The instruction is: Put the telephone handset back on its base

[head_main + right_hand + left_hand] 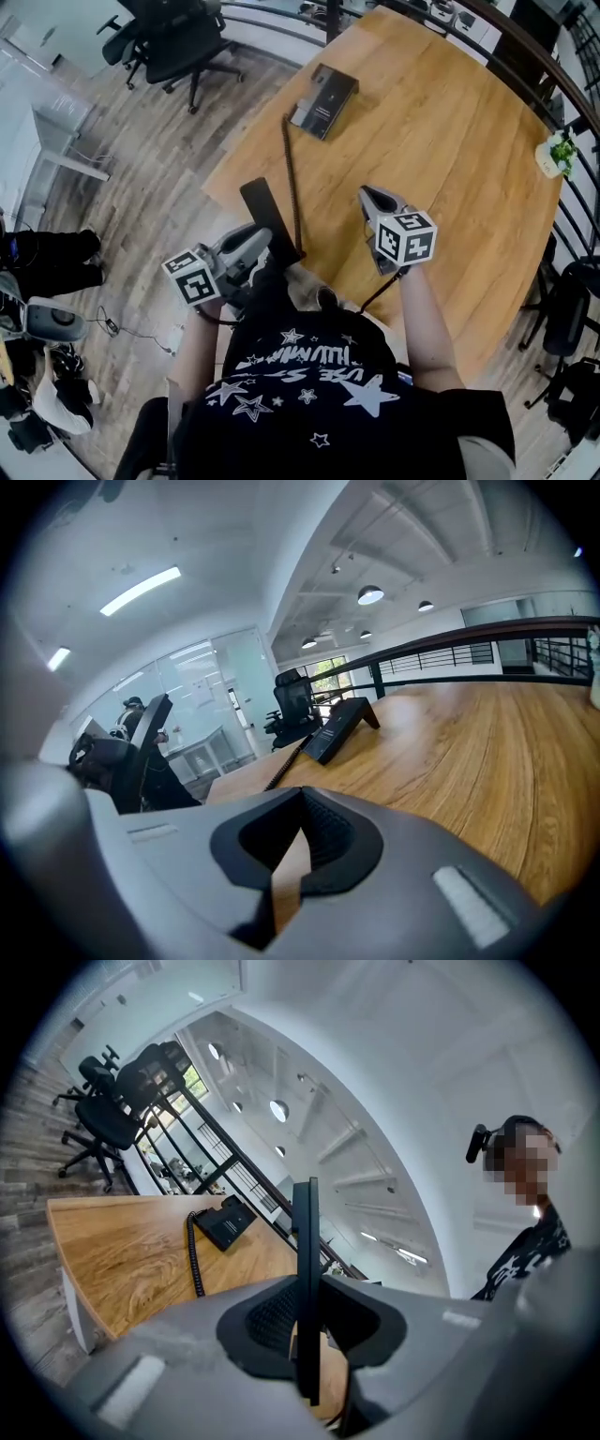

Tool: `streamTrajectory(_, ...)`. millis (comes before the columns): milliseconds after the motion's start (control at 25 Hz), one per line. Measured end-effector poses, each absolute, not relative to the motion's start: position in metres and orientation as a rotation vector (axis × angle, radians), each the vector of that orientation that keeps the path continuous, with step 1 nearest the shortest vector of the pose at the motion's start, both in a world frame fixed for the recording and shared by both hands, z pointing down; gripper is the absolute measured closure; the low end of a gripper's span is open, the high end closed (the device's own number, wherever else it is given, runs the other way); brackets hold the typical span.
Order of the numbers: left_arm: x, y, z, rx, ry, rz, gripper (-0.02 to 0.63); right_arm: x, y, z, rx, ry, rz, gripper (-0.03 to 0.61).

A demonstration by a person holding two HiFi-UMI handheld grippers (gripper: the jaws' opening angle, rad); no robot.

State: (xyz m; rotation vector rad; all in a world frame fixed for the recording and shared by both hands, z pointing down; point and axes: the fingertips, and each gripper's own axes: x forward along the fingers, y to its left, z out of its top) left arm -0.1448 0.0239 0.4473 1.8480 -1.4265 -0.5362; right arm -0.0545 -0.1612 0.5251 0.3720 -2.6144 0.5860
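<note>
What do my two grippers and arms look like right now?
Both the left gripper and the right gripper have smooth grey shells with black ribbed pads inside the jaws. Each carries a white cube printed with black square markers. A thin dark cable trails from the right one. The person wears a black short-sleeved T-shirt with white stars.

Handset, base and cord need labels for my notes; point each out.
handset (262, 210), head view, free upper part.
base (323, 101), head view, top face.
cord (292, 178), head view, mid-length.
</note>
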Motion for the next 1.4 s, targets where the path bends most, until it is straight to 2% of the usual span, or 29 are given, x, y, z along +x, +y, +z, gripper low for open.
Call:
streamTrajectory(520,-0.235,-0.063,0.454,2.031,-1.119,-0.421,0.537,-0.058,-0.194,0.525,0.724,-2.513,0.643,0.578)
streamTrajectory(1400,-0.283,-0.179,0.466,2.21,-0.769,-0.176,0.537,-0.053,-0.218,0.513,1.119,-2.392,0.713,0.578)
